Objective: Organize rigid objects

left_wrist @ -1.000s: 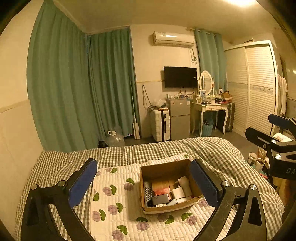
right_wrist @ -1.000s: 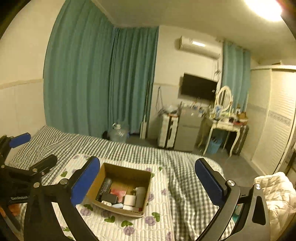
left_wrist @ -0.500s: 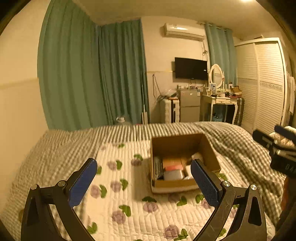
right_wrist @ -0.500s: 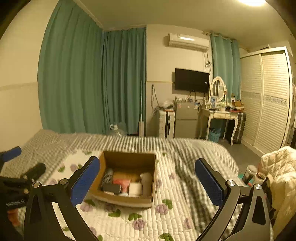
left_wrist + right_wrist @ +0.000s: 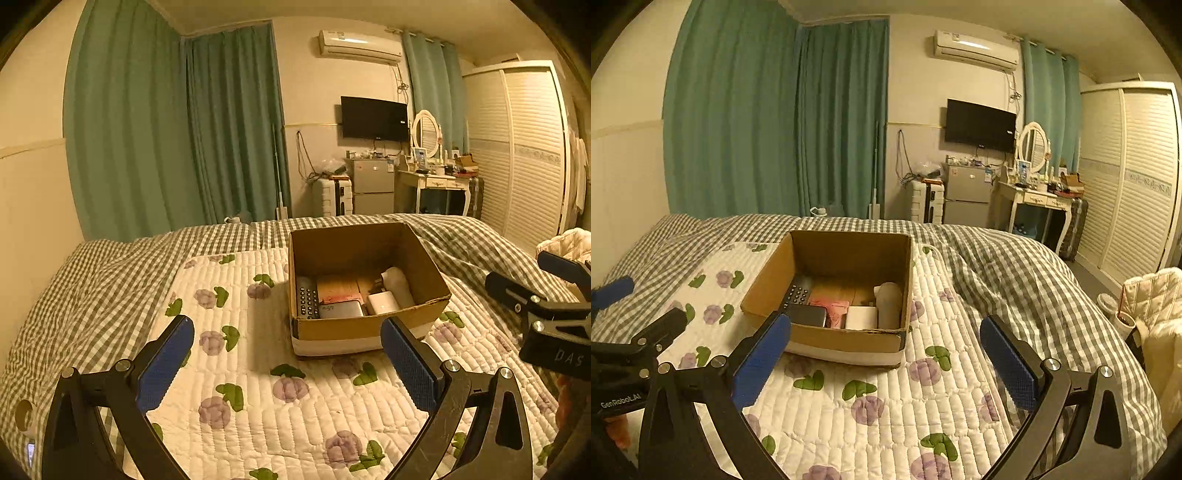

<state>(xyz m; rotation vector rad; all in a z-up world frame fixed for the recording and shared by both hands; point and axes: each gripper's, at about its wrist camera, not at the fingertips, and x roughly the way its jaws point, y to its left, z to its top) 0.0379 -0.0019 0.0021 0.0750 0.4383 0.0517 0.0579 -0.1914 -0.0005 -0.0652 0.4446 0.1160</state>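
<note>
Two grippers, the left gripper (image 5: 286,363) and the right gripper (image 5: 884,363), gape wide and hold nothing, low in frame. Mid-frame, the cardboard box (image 5: 364,330) sits on the floral quilt (image 5: 240,369), holding a remote (image 5: 307,299), what looks like a white bottle (image 5: 399,286), and small boxes; its near wall partly hides them.

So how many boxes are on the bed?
1. A single cardboard box sits on the flowered quilt on the bed, in front of both open grippers, with a remote and other small things inside. Nothing else box-like shows on the bed.
</note>
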